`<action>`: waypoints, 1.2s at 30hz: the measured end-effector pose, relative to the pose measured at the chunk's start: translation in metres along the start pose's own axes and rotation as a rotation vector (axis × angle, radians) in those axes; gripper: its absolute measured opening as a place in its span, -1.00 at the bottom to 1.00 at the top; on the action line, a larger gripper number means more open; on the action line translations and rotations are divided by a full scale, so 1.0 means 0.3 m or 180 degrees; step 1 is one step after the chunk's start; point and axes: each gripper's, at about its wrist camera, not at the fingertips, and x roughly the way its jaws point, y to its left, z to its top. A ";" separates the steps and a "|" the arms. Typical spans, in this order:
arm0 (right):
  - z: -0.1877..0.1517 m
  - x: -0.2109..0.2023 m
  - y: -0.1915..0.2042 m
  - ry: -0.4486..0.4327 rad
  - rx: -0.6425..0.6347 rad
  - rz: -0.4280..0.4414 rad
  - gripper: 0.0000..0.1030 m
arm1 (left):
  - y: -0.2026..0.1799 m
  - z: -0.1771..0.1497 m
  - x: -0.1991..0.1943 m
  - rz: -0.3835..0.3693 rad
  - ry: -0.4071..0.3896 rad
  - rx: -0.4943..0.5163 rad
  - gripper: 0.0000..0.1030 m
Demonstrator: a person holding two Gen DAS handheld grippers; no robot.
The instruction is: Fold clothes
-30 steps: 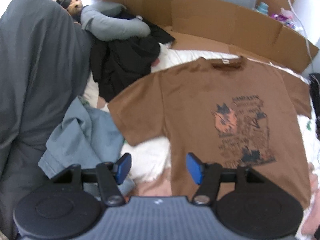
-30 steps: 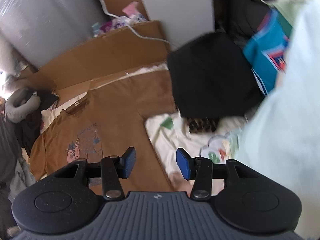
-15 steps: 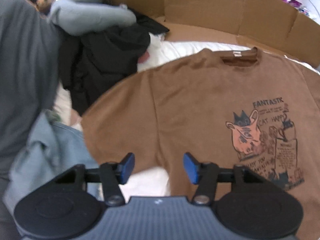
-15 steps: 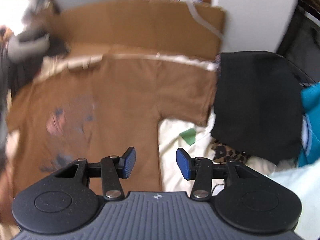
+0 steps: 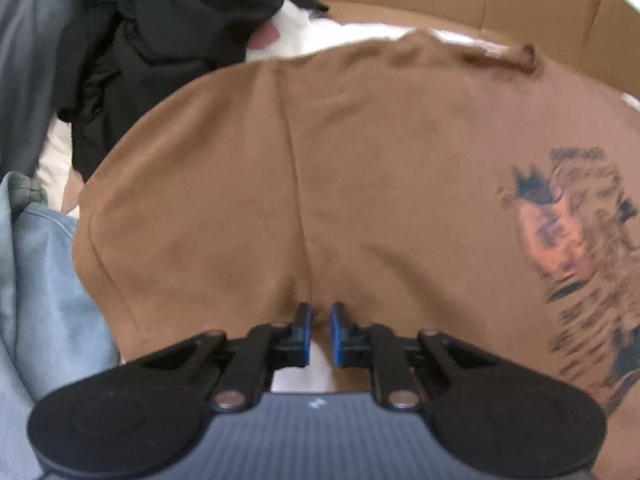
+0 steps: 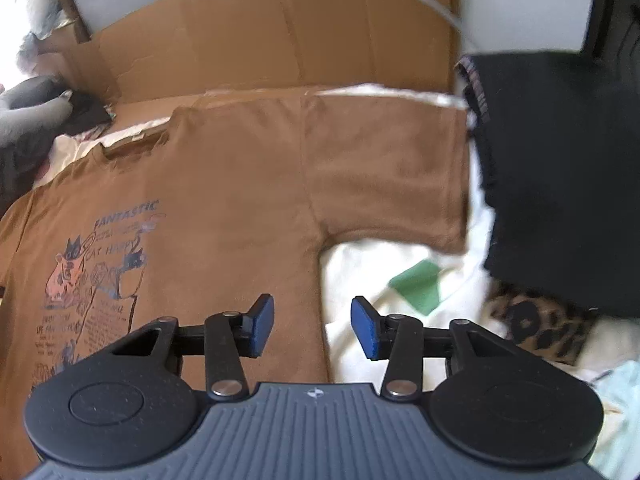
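Brown T-shirt (image 6: pixel 224 184) (print reads "FANTASTIC"): left gripper (image 5: pixel 319 334) fingers closing on its armpit; right gripper (image 6: pixel 312 328) fingers apart, closing.

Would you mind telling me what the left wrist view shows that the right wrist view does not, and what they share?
Only the left wrist view: the left hand-held gripper, jaws closing on the brown T-shirt's underarm fabric, the light blue garment and the black clothes pile.

Only the right wrist view: the right hand-held gripper, jaws wide apart and closing slightly over the shirt's side edge, gripping nothing; the folded black garment, the leopard-print fabric and the green patch.

Both: the brown T-shirt, its cat print, and the cardboard behind.
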 end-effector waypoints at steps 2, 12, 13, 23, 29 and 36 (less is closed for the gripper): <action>-0.026 0.040 0.001 0.0068 -0.0085 -0.0049 -0.06 | 0.015 -0.002 0.001 -0.0010 -0.0034 -0.0010 -0.87; -0.127 0.117 0.030 0.0301 -0.0511 -0.0383 -0.09 | 0.107 -0.013 -0.070 -0.0092 -0.0063 -0.0370 -0.87; -0.122 0.118 0.040 0.0322 -0.0543 -0.0444 -0.09 | 0.119 -0.008 -0.079 -0.0048 -0.0055 -0.0446 -0.86; -0.071 0.064 0.073 -0.0013 -0.0398 -0.0486 -0.08 | 0.256 0.004 -0.144 0.0287 -0.0297 -0.0750 -0.59; -0.069 0.078 0.104 -0.0016 -0.0404 -0.0347 -0.08 | 0.314 -0.028 -0.054 0.0371 -0.0059 -0.0843 -0.56; -0.123 0.133 0.102 0.0295 -0.0553 -0.0536 -0.05 | 0.382 -0.023 -0.140 0.0633 -0.0136 -0.1081 -0.48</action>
